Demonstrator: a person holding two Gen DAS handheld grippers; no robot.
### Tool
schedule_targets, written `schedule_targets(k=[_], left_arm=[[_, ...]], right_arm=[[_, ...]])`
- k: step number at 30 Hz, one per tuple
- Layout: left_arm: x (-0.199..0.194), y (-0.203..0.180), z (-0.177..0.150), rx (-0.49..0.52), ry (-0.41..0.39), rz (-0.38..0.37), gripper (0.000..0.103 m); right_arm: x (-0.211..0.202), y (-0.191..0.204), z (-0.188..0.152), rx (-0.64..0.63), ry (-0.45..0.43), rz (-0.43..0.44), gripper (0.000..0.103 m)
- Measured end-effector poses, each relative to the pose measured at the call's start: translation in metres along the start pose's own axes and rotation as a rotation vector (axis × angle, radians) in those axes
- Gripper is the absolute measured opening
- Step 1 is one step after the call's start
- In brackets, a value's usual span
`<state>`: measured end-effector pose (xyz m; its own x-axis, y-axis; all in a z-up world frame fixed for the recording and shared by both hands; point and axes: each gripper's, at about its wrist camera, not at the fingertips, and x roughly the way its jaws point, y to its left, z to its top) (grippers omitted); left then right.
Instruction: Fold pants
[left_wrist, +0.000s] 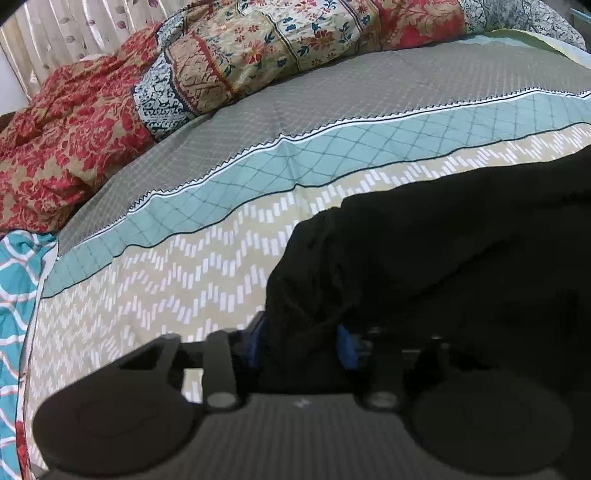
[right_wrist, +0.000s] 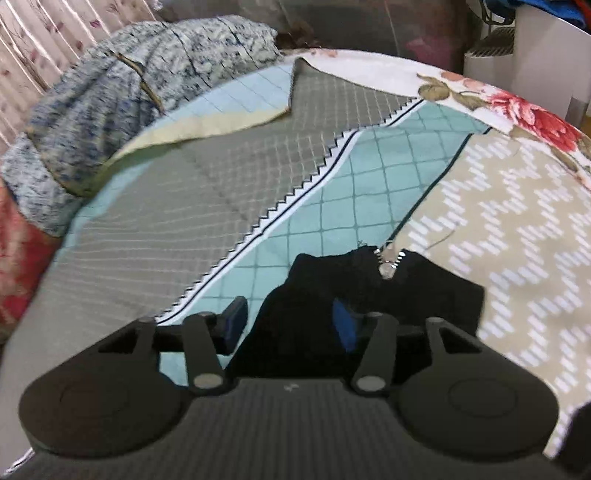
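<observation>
In the left wrist view, the left claw (left_wrist: 301, 341) has its blue pads close together with black cloth of the pants (left_wrist: 443, 251) bunched between them, so it reads as clamped on the pants. The pants lie on the bed (left_wrist: 155, 280), a dark heap spreading to the right over the tan zigzag band of the bedspread. A rumpled quilt (left_wrist: 240, 55) is piled at the far side, well apart. In the right wrist view, the right claw (right_wrist: 291, 321) stands with its pads apart. The left pad is clear of the cloth over the teal band, and the right pad sits against the black cloth, so nothing is pinched. The pants (right_wrist: 424, 288) end here with the zipper (right_wrist: 386, 264) showing at their far edge, lying across the teal and tan bands of the bed (right_wrist: 184, 206). The risk, as I judge it, is uneven: only one side is gripped, so a lift would drag the pants crooked. The right claw could also close on a single loose layer, or on the bedspread below, and pull that up with the fold.
</observation>
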<state>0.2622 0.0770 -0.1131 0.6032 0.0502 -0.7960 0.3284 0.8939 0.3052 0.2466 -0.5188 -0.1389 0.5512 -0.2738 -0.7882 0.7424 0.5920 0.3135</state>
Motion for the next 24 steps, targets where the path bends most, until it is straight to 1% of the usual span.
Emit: schedule_targets(k=[1, 2, 3, 4, 6, 8, 11, 14, 16, 19, 20, 22, 24], left_arm=[[-0.001, 0.0, 0.002, -0.005, -0.004, 0.001, 0.024], [-0.003, 0.001, 0.004, -0.018, -0.01, 0.003, 0.02], [-0.006, 0.002, 0.006, -0.038, -0.017, 0.008, 0.018], [-0.009, 0.003, 0.008, -0.055, -0.027, 0.011, 0.018], [-0.02, 0.007, 0.01, -0.098, -0.059, 0.02, 0.017], [-0.037, 0.014, 0.009, -0.154, -0.096, 0.017, 0.017], [-0.07, 0.024, 0.003, -0.222, -0.165, 0.015, 0.017], [-0.105, 0.029, -0.012, -0.238, -0.232, 0.021, 0.017], [-0.128, 0.031, -0.027, -0.249, -0.268, 0.028, 0.017], [-0.16, 0.033, -0.055, -0.273, -0.307, 0.024, 0.017], [-0.17, 0.033, -0.064, -0.28, -0.318, 0.023, 0.017], [-0.189, 0.032, -0.088, -0.301, -0.34, 0.023, 0.017], [-0.205, 0.028, -0.115, -0.325, -0.358, 0.012, 0.017]], right_arm=[[0.002, 0.003, -0.002, -0.021, -0.003, -0.017, 0.056], [0.002, 0.005, -0.004, -0.05, -0.015, -0.032, 0.053], [0.002, 0.007, -0.004, -0.076, -0.029, -0.048, 0.025], [-0.002, 0.005, -0.003, -0.085, -0.026, -0.035, 0.007], [-0.017, -0.009, -0.001, -0.022, -0.054, 0.013, 0.007], [-0.042, -0.028, 0.002, 0.046, -0.103, 0.093, 0.006], [-0.091, -0.064, 0.004, 0.145, -0.151, 0.232, 0.006], [-0.14, -0.101, -0.003, 0.203, -0.177, 0.34, 0.006], [-0.176, -0.129, -0.015, 0.225, -0.197, 0.399, 0.006], [-0.221, -0.169, -0.041, 0.244, -0.221, 0.444, 0.006], [-0.23, -0.181, -0.049, 0.25, -0.223, 0.451, 0.006], [-0.244, -0.204, -0.069, 0.277, -0.214, 0.459, 0.006], [-0.249, -0.229, -0.092, 0.302, -0.205, 0.452, 0.006]])
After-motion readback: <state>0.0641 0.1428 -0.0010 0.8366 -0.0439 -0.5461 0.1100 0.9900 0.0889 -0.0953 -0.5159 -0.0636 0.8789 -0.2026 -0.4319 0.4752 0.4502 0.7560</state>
